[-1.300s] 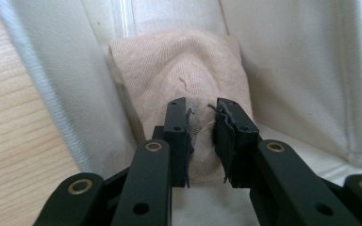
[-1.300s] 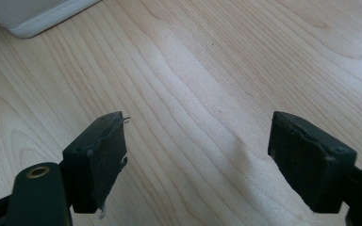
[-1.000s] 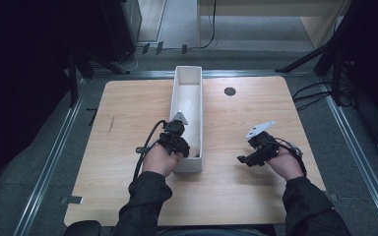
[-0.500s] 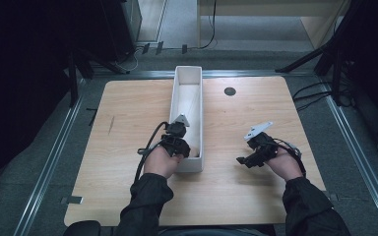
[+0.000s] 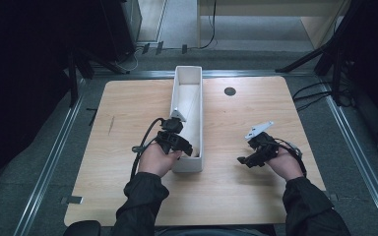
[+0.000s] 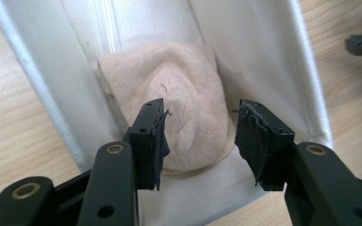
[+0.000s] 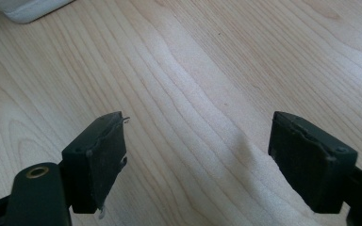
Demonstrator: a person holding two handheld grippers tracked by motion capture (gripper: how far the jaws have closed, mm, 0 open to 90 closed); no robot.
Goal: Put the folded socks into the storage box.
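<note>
Hovering with jaws just parted, the left hand-held gripper [image 6: 200, 136] holds nothing; the beige cloth [image 6: 174, 117] lies inside the white bin's [image 5: 197, 98] near end. Pulling back carelessly could snag the cloth out.

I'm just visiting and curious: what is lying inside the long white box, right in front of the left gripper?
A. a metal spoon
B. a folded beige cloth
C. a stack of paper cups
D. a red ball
B: the left gripper view shows a soft beige cloth bunched on the floor of the white box, beyond the left gripper, whose jaws stand apart, not pressing on it.
</note>
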